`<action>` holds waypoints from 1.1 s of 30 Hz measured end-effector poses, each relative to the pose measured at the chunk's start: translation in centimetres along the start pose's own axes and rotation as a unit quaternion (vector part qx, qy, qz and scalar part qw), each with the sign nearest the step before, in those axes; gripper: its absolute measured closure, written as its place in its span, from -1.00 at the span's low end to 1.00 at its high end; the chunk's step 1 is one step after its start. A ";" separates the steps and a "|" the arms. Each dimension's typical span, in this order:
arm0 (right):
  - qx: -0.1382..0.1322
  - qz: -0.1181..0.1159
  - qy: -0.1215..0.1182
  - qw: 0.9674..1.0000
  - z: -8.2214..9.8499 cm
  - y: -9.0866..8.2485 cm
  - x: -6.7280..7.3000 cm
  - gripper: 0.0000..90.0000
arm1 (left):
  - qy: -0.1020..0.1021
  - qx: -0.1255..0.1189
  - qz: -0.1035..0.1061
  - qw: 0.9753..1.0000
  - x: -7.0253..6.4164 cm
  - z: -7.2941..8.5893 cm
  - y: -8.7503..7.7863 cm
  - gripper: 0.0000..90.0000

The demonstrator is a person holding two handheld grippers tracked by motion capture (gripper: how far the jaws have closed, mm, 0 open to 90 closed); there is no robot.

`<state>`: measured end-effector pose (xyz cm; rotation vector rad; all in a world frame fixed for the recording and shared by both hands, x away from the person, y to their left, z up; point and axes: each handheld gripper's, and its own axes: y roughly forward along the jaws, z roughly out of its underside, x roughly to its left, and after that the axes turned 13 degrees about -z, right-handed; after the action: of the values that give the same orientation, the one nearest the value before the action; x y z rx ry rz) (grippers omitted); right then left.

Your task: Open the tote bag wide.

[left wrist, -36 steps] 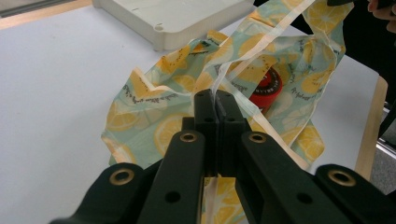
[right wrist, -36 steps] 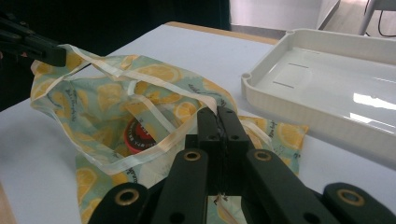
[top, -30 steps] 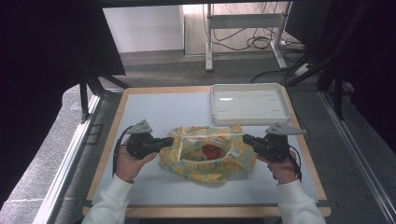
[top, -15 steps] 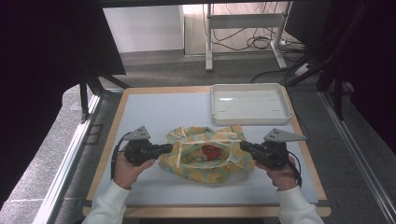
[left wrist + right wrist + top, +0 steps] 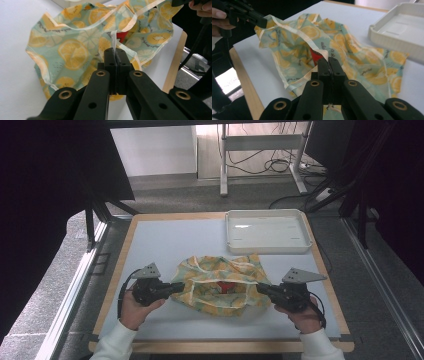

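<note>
Cloth [image 5: 220, 282], lemon-printed, lies bunched mid-table near the front edge, just before the white tray [image 5: 266, 231]. Left gripper [image 5: 181, 286] and right gripper [image 5: 258, 288] each pinch its white hem, jaws closed tight.

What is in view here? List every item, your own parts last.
cloth: one, teal with yellow-orange citrus print and white trim, crumpled mid-table, near side
red thing: one, red, in the cloth's folds; cannot tell what it is
tray: one, white, table's far right, apart from the cloth
table: one, pale grey top with wooden rim
left tongs: one, black, shut on the cloth's left edge
right tongs: one, black, shut on the cloth's right edge
</note>
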<state>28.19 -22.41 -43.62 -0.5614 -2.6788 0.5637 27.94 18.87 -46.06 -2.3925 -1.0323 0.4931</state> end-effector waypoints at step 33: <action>0.127 -0.011 0.077 0.989 6.0 2.9 -2.4 0.97 | -0.023 0.089 0.008 0.996 1.3 4.7 3.5 1.00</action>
<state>28.72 -22.91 -50.67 -0.4802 -2.4180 0.8059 28.40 19.09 -52.05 -2.2433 -0.9472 0.6214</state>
